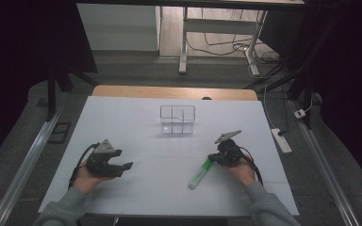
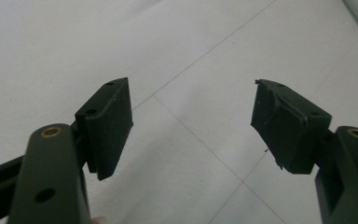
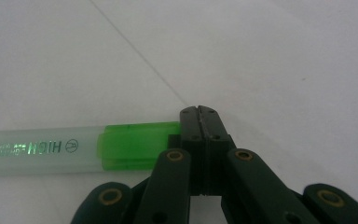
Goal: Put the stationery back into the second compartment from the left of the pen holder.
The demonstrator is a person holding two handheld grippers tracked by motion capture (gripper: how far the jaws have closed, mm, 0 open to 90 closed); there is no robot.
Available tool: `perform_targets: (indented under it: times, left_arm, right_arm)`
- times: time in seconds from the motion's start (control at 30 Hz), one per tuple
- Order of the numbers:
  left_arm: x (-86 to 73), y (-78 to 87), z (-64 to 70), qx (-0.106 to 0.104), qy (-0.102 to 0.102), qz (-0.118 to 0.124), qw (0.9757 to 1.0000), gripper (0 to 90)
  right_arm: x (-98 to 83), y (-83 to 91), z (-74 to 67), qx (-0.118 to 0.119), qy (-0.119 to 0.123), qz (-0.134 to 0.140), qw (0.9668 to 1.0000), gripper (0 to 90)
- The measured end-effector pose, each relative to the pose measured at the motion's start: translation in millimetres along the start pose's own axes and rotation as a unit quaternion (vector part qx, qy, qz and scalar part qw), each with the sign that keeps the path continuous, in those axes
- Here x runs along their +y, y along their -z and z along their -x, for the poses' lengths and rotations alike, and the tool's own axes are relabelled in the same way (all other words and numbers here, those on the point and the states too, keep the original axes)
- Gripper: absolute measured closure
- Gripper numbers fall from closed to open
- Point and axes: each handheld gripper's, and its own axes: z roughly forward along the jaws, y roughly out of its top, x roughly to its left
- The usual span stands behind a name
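My right gripper [image 3: 199, 111] has its jaws pressed together, empty, touching the green cap of a translucent highlighter pen [image 3: 81, 149] lying flat on the white table [image 1: 136, 127]. My left gripper [image 2: 191, 126] stands spread wide over bare surface. A clear partitioned plastic box [image 1: 177, 119] sits well apart, mid-table.

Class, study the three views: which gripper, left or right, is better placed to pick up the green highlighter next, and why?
Right. The right gripper sits beside the highlighter, jaws shut, touching its green cap. The left gripper is open but far across the table.
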Motion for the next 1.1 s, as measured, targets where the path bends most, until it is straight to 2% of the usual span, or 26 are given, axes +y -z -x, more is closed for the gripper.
perform_targets:
  times: [0.13, 0.37, 0.57, 0.7, 0.83, 0.93, 1.1]
  left_arm:
    - [1.5, -1.4, 1.9, -0.001, -0.006, -0.003, 1.0000, 28.4]
    - [3.1, -2.3, 4.1, -0.001, -0.008, -0.003, 1.0000, 28.3]
    - [4.2, -2.4, 5.8, -0.003, -0.010, -0.003, 0.9999, 28.2]
    - [5.3, -3.1, 7.9, -0.007, -0.010, -0.003, 0.9999, 28.0]
    - [7.4, -4.3, 12.1, -0.012, -0.013, -0.003, 0.9998, 27.7]
    - [9.5, -6.1, 15.3, -0.018, -0.013, -0.003, 0.9998, 27.5]
    - [13.9, -9.3, 21.2, -0.026, -0.014, -0.003, 0.9995, 27.0]
  right_arm:
    - [-3.1, 3.2, -6.0, -0.001, 0.008, -0.001, 1.0000, 89.4]
    - [-3.6, 5.2, -6.4, -0.003, 0.011, 0.009, 0.9999, 89.4]
    - [-9.5, 20.4, -7.1, -0.021, 0.011, 0.045, 0.9987, 89.4]
    - [-20.1, 32.9, -8.2, -0.034, 0.015, 0.078, 0.9962, 89.0]
    - [-35.9, 45.7, -9.7, -0.057, 0.013, 0.109, 0.9923, 71.8]
    - [-48.4, 53.7, -9.0, -0.064, 0.007, 0.133, 0.9890, 60.6]
    - [-69.2, 64.2, -9.5, -0.075, 0.003, 0.158, 0.9846, 49.5]
